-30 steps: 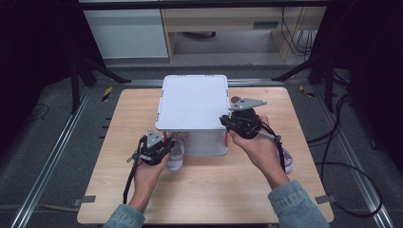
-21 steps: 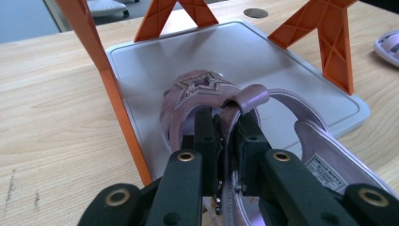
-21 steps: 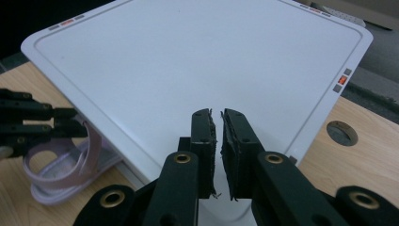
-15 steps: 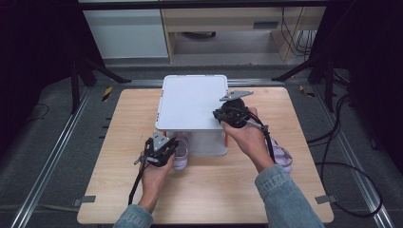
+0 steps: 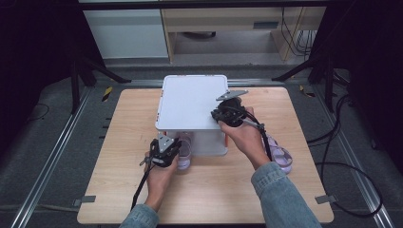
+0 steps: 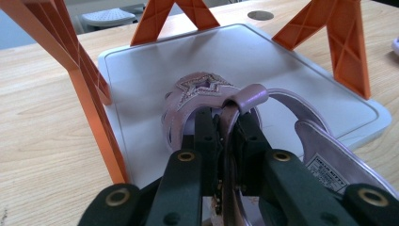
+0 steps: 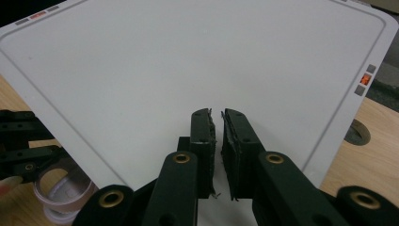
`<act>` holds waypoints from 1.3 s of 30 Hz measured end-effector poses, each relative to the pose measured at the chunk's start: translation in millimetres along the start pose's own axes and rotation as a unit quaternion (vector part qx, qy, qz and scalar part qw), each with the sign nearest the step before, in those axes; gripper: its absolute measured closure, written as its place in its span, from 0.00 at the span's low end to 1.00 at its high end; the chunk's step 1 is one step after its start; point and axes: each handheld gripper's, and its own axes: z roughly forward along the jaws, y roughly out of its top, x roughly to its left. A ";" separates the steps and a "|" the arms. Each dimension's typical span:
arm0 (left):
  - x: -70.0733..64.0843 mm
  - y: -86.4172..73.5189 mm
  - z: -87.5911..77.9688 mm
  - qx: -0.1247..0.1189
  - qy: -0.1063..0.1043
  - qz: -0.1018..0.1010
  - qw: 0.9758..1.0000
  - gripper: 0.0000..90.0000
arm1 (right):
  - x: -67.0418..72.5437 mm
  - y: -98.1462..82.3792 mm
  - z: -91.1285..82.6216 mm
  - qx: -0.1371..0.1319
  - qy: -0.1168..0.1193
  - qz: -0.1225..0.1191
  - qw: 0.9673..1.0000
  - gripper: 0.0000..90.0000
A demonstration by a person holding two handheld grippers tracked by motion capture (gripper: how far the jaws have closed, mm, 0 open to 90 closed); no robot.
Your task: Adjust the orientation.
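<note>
Two lilac plastic sandals: left gripper [image 6: 225,136] clamped one sandal's strap [image 6: 244,96] (heel cut off); right gripper [image 7: 219,136] closed, empty.

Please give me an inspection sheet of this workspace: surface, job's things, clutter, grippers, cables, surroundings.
Surface: wooden table, bare at the front.
Job's things: white two-level rack with orange legs; a purple sandal lying on the rack's lower shelf, its strap between the jaws; a second purple sandal on the table at the right.
Clutter: nothing seen.
Grippers: left gripper shut on the sandal's strap; right gripper shut, holding nothing, above the rack's top shelf.
Cables: a black cable trails from the left gripper; more cables lie on the floor at the right.
Surroundings: dark floor, metal rails, cabinets behind the table.
</note>
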 end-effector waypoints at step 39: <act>-16.8 2.8 -56.5 -0.009 -0.023 -0.001 1.000 0.67 | 2.4 -8.1 -5.9 -0.011 -0.007 -0.007 1.000 0.93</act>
